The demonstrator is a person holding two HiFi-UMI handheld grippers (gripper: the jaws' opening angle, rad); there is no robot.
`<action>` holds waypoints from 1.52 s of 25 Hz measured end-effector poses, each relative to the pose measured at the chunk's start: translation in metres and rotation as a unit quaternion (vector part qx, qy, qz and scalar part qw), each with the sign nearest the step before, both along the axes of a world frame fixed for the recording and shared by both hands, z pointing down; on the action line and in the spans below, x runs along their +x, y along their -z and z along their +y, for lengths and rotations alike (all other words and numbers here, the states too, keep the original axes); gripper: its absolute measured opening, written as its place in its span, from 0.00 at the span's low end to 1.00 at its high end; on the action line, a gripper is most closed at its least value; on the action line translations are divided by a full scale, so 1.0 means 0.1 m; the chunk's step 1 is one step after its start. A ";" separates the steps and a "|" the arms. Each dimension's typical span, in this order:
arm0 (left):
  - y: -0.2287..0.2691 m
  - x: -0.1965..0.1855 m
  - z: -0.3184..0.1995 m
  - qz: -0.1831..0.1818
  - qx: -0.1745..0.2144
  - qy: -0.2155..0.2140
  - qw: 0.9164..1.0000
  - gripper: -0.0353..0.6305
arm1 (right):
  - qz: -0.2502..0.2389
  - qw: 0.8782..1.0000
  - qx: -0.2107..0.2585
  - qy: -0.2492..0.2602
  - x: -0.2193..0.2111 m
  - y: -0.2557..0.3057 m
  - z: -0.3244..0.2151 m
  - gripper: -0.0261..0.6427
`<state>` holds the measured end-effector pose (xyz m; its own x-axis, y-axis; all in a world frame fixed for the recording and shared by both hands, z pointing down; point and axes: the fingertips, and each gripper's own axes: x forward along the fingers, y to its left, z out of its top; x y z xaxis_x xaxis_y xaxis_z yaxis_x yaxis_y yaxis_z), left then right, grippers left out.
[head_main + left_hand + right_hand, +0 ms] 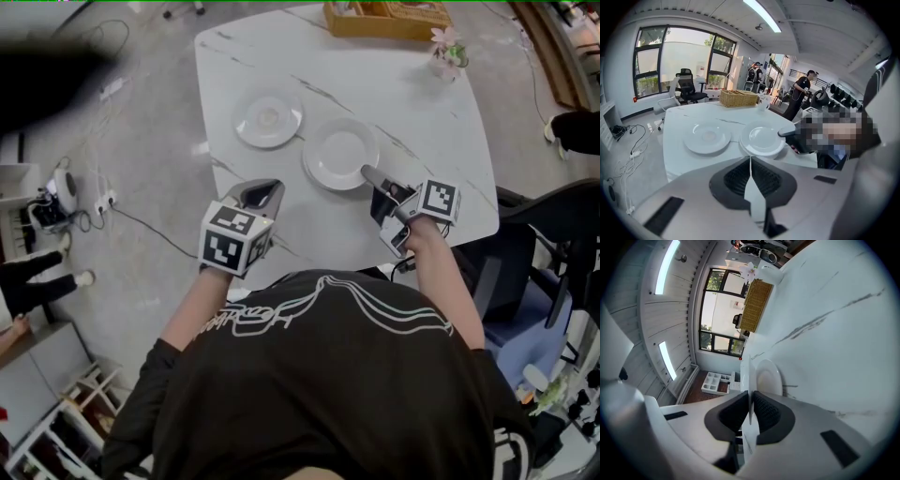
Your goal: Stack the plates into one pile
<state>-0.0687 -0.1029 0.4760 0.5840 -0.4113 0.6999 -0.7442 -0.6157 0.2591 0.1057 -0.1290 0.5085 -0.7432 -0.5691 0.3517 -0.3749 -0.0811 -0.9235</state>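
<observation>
The round white ceramic plate (339, 153), near the front edge of the white marble table (441, 103), is clamped at its rim by the jaws of the right gripper (371, 176). The jaws of the left gripper (263, 193) are closed on nothing. Slippage or tilting is risked if the plate is lifted by this thin rim grip.

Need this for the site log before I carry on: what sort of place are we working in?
Probably an office or lab workroom, not a home: an office chair by big windows, cables trailing over a bare concrete floor, and a strip light overhead.
</observation>
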 end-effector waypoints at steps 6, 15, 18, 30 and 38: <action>-0.06 -0.09 0.06 0.001 0.000 -0.007 1.000 0.10 | 0.016 1.000 0.020 -0.002 -0.05 -0.02 0.02 0.10; -0.08 -0.19 0.12 0.005 0.007 -0.016 1.000 0.10 | 0.097 0.986 0.111 0.074 -0.25 0.06 0.10 0.42; -0.07 -0.22 0.15 0.006 0.011 -0.021 1.000 0.10 | 0.205 0.958 0.141 0.141 -0.25 -0.04 0.19 0.45; -0.02 -0.28 0.16 0.017 0.022 -0.028 0.999 0.10 | 0.454 0.782 0.171 0.390 -0.38 -0.24 0.38 0.46; -0.12 -0.37 0.12 0.017 0.013 -0.027 0.999 0.10 | 0.506 0.741 0.152 0.415 -0.23 -0.27 0.45 0.46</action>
<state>-0.1054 -0.0905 0.4883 0.6287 -0.3965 0.6689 -0.7007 -0.6619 0.2663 0.0825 -0.0840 0.5356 -0.3258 -0.2303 0.9169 -0.6911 0.7199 -0.0647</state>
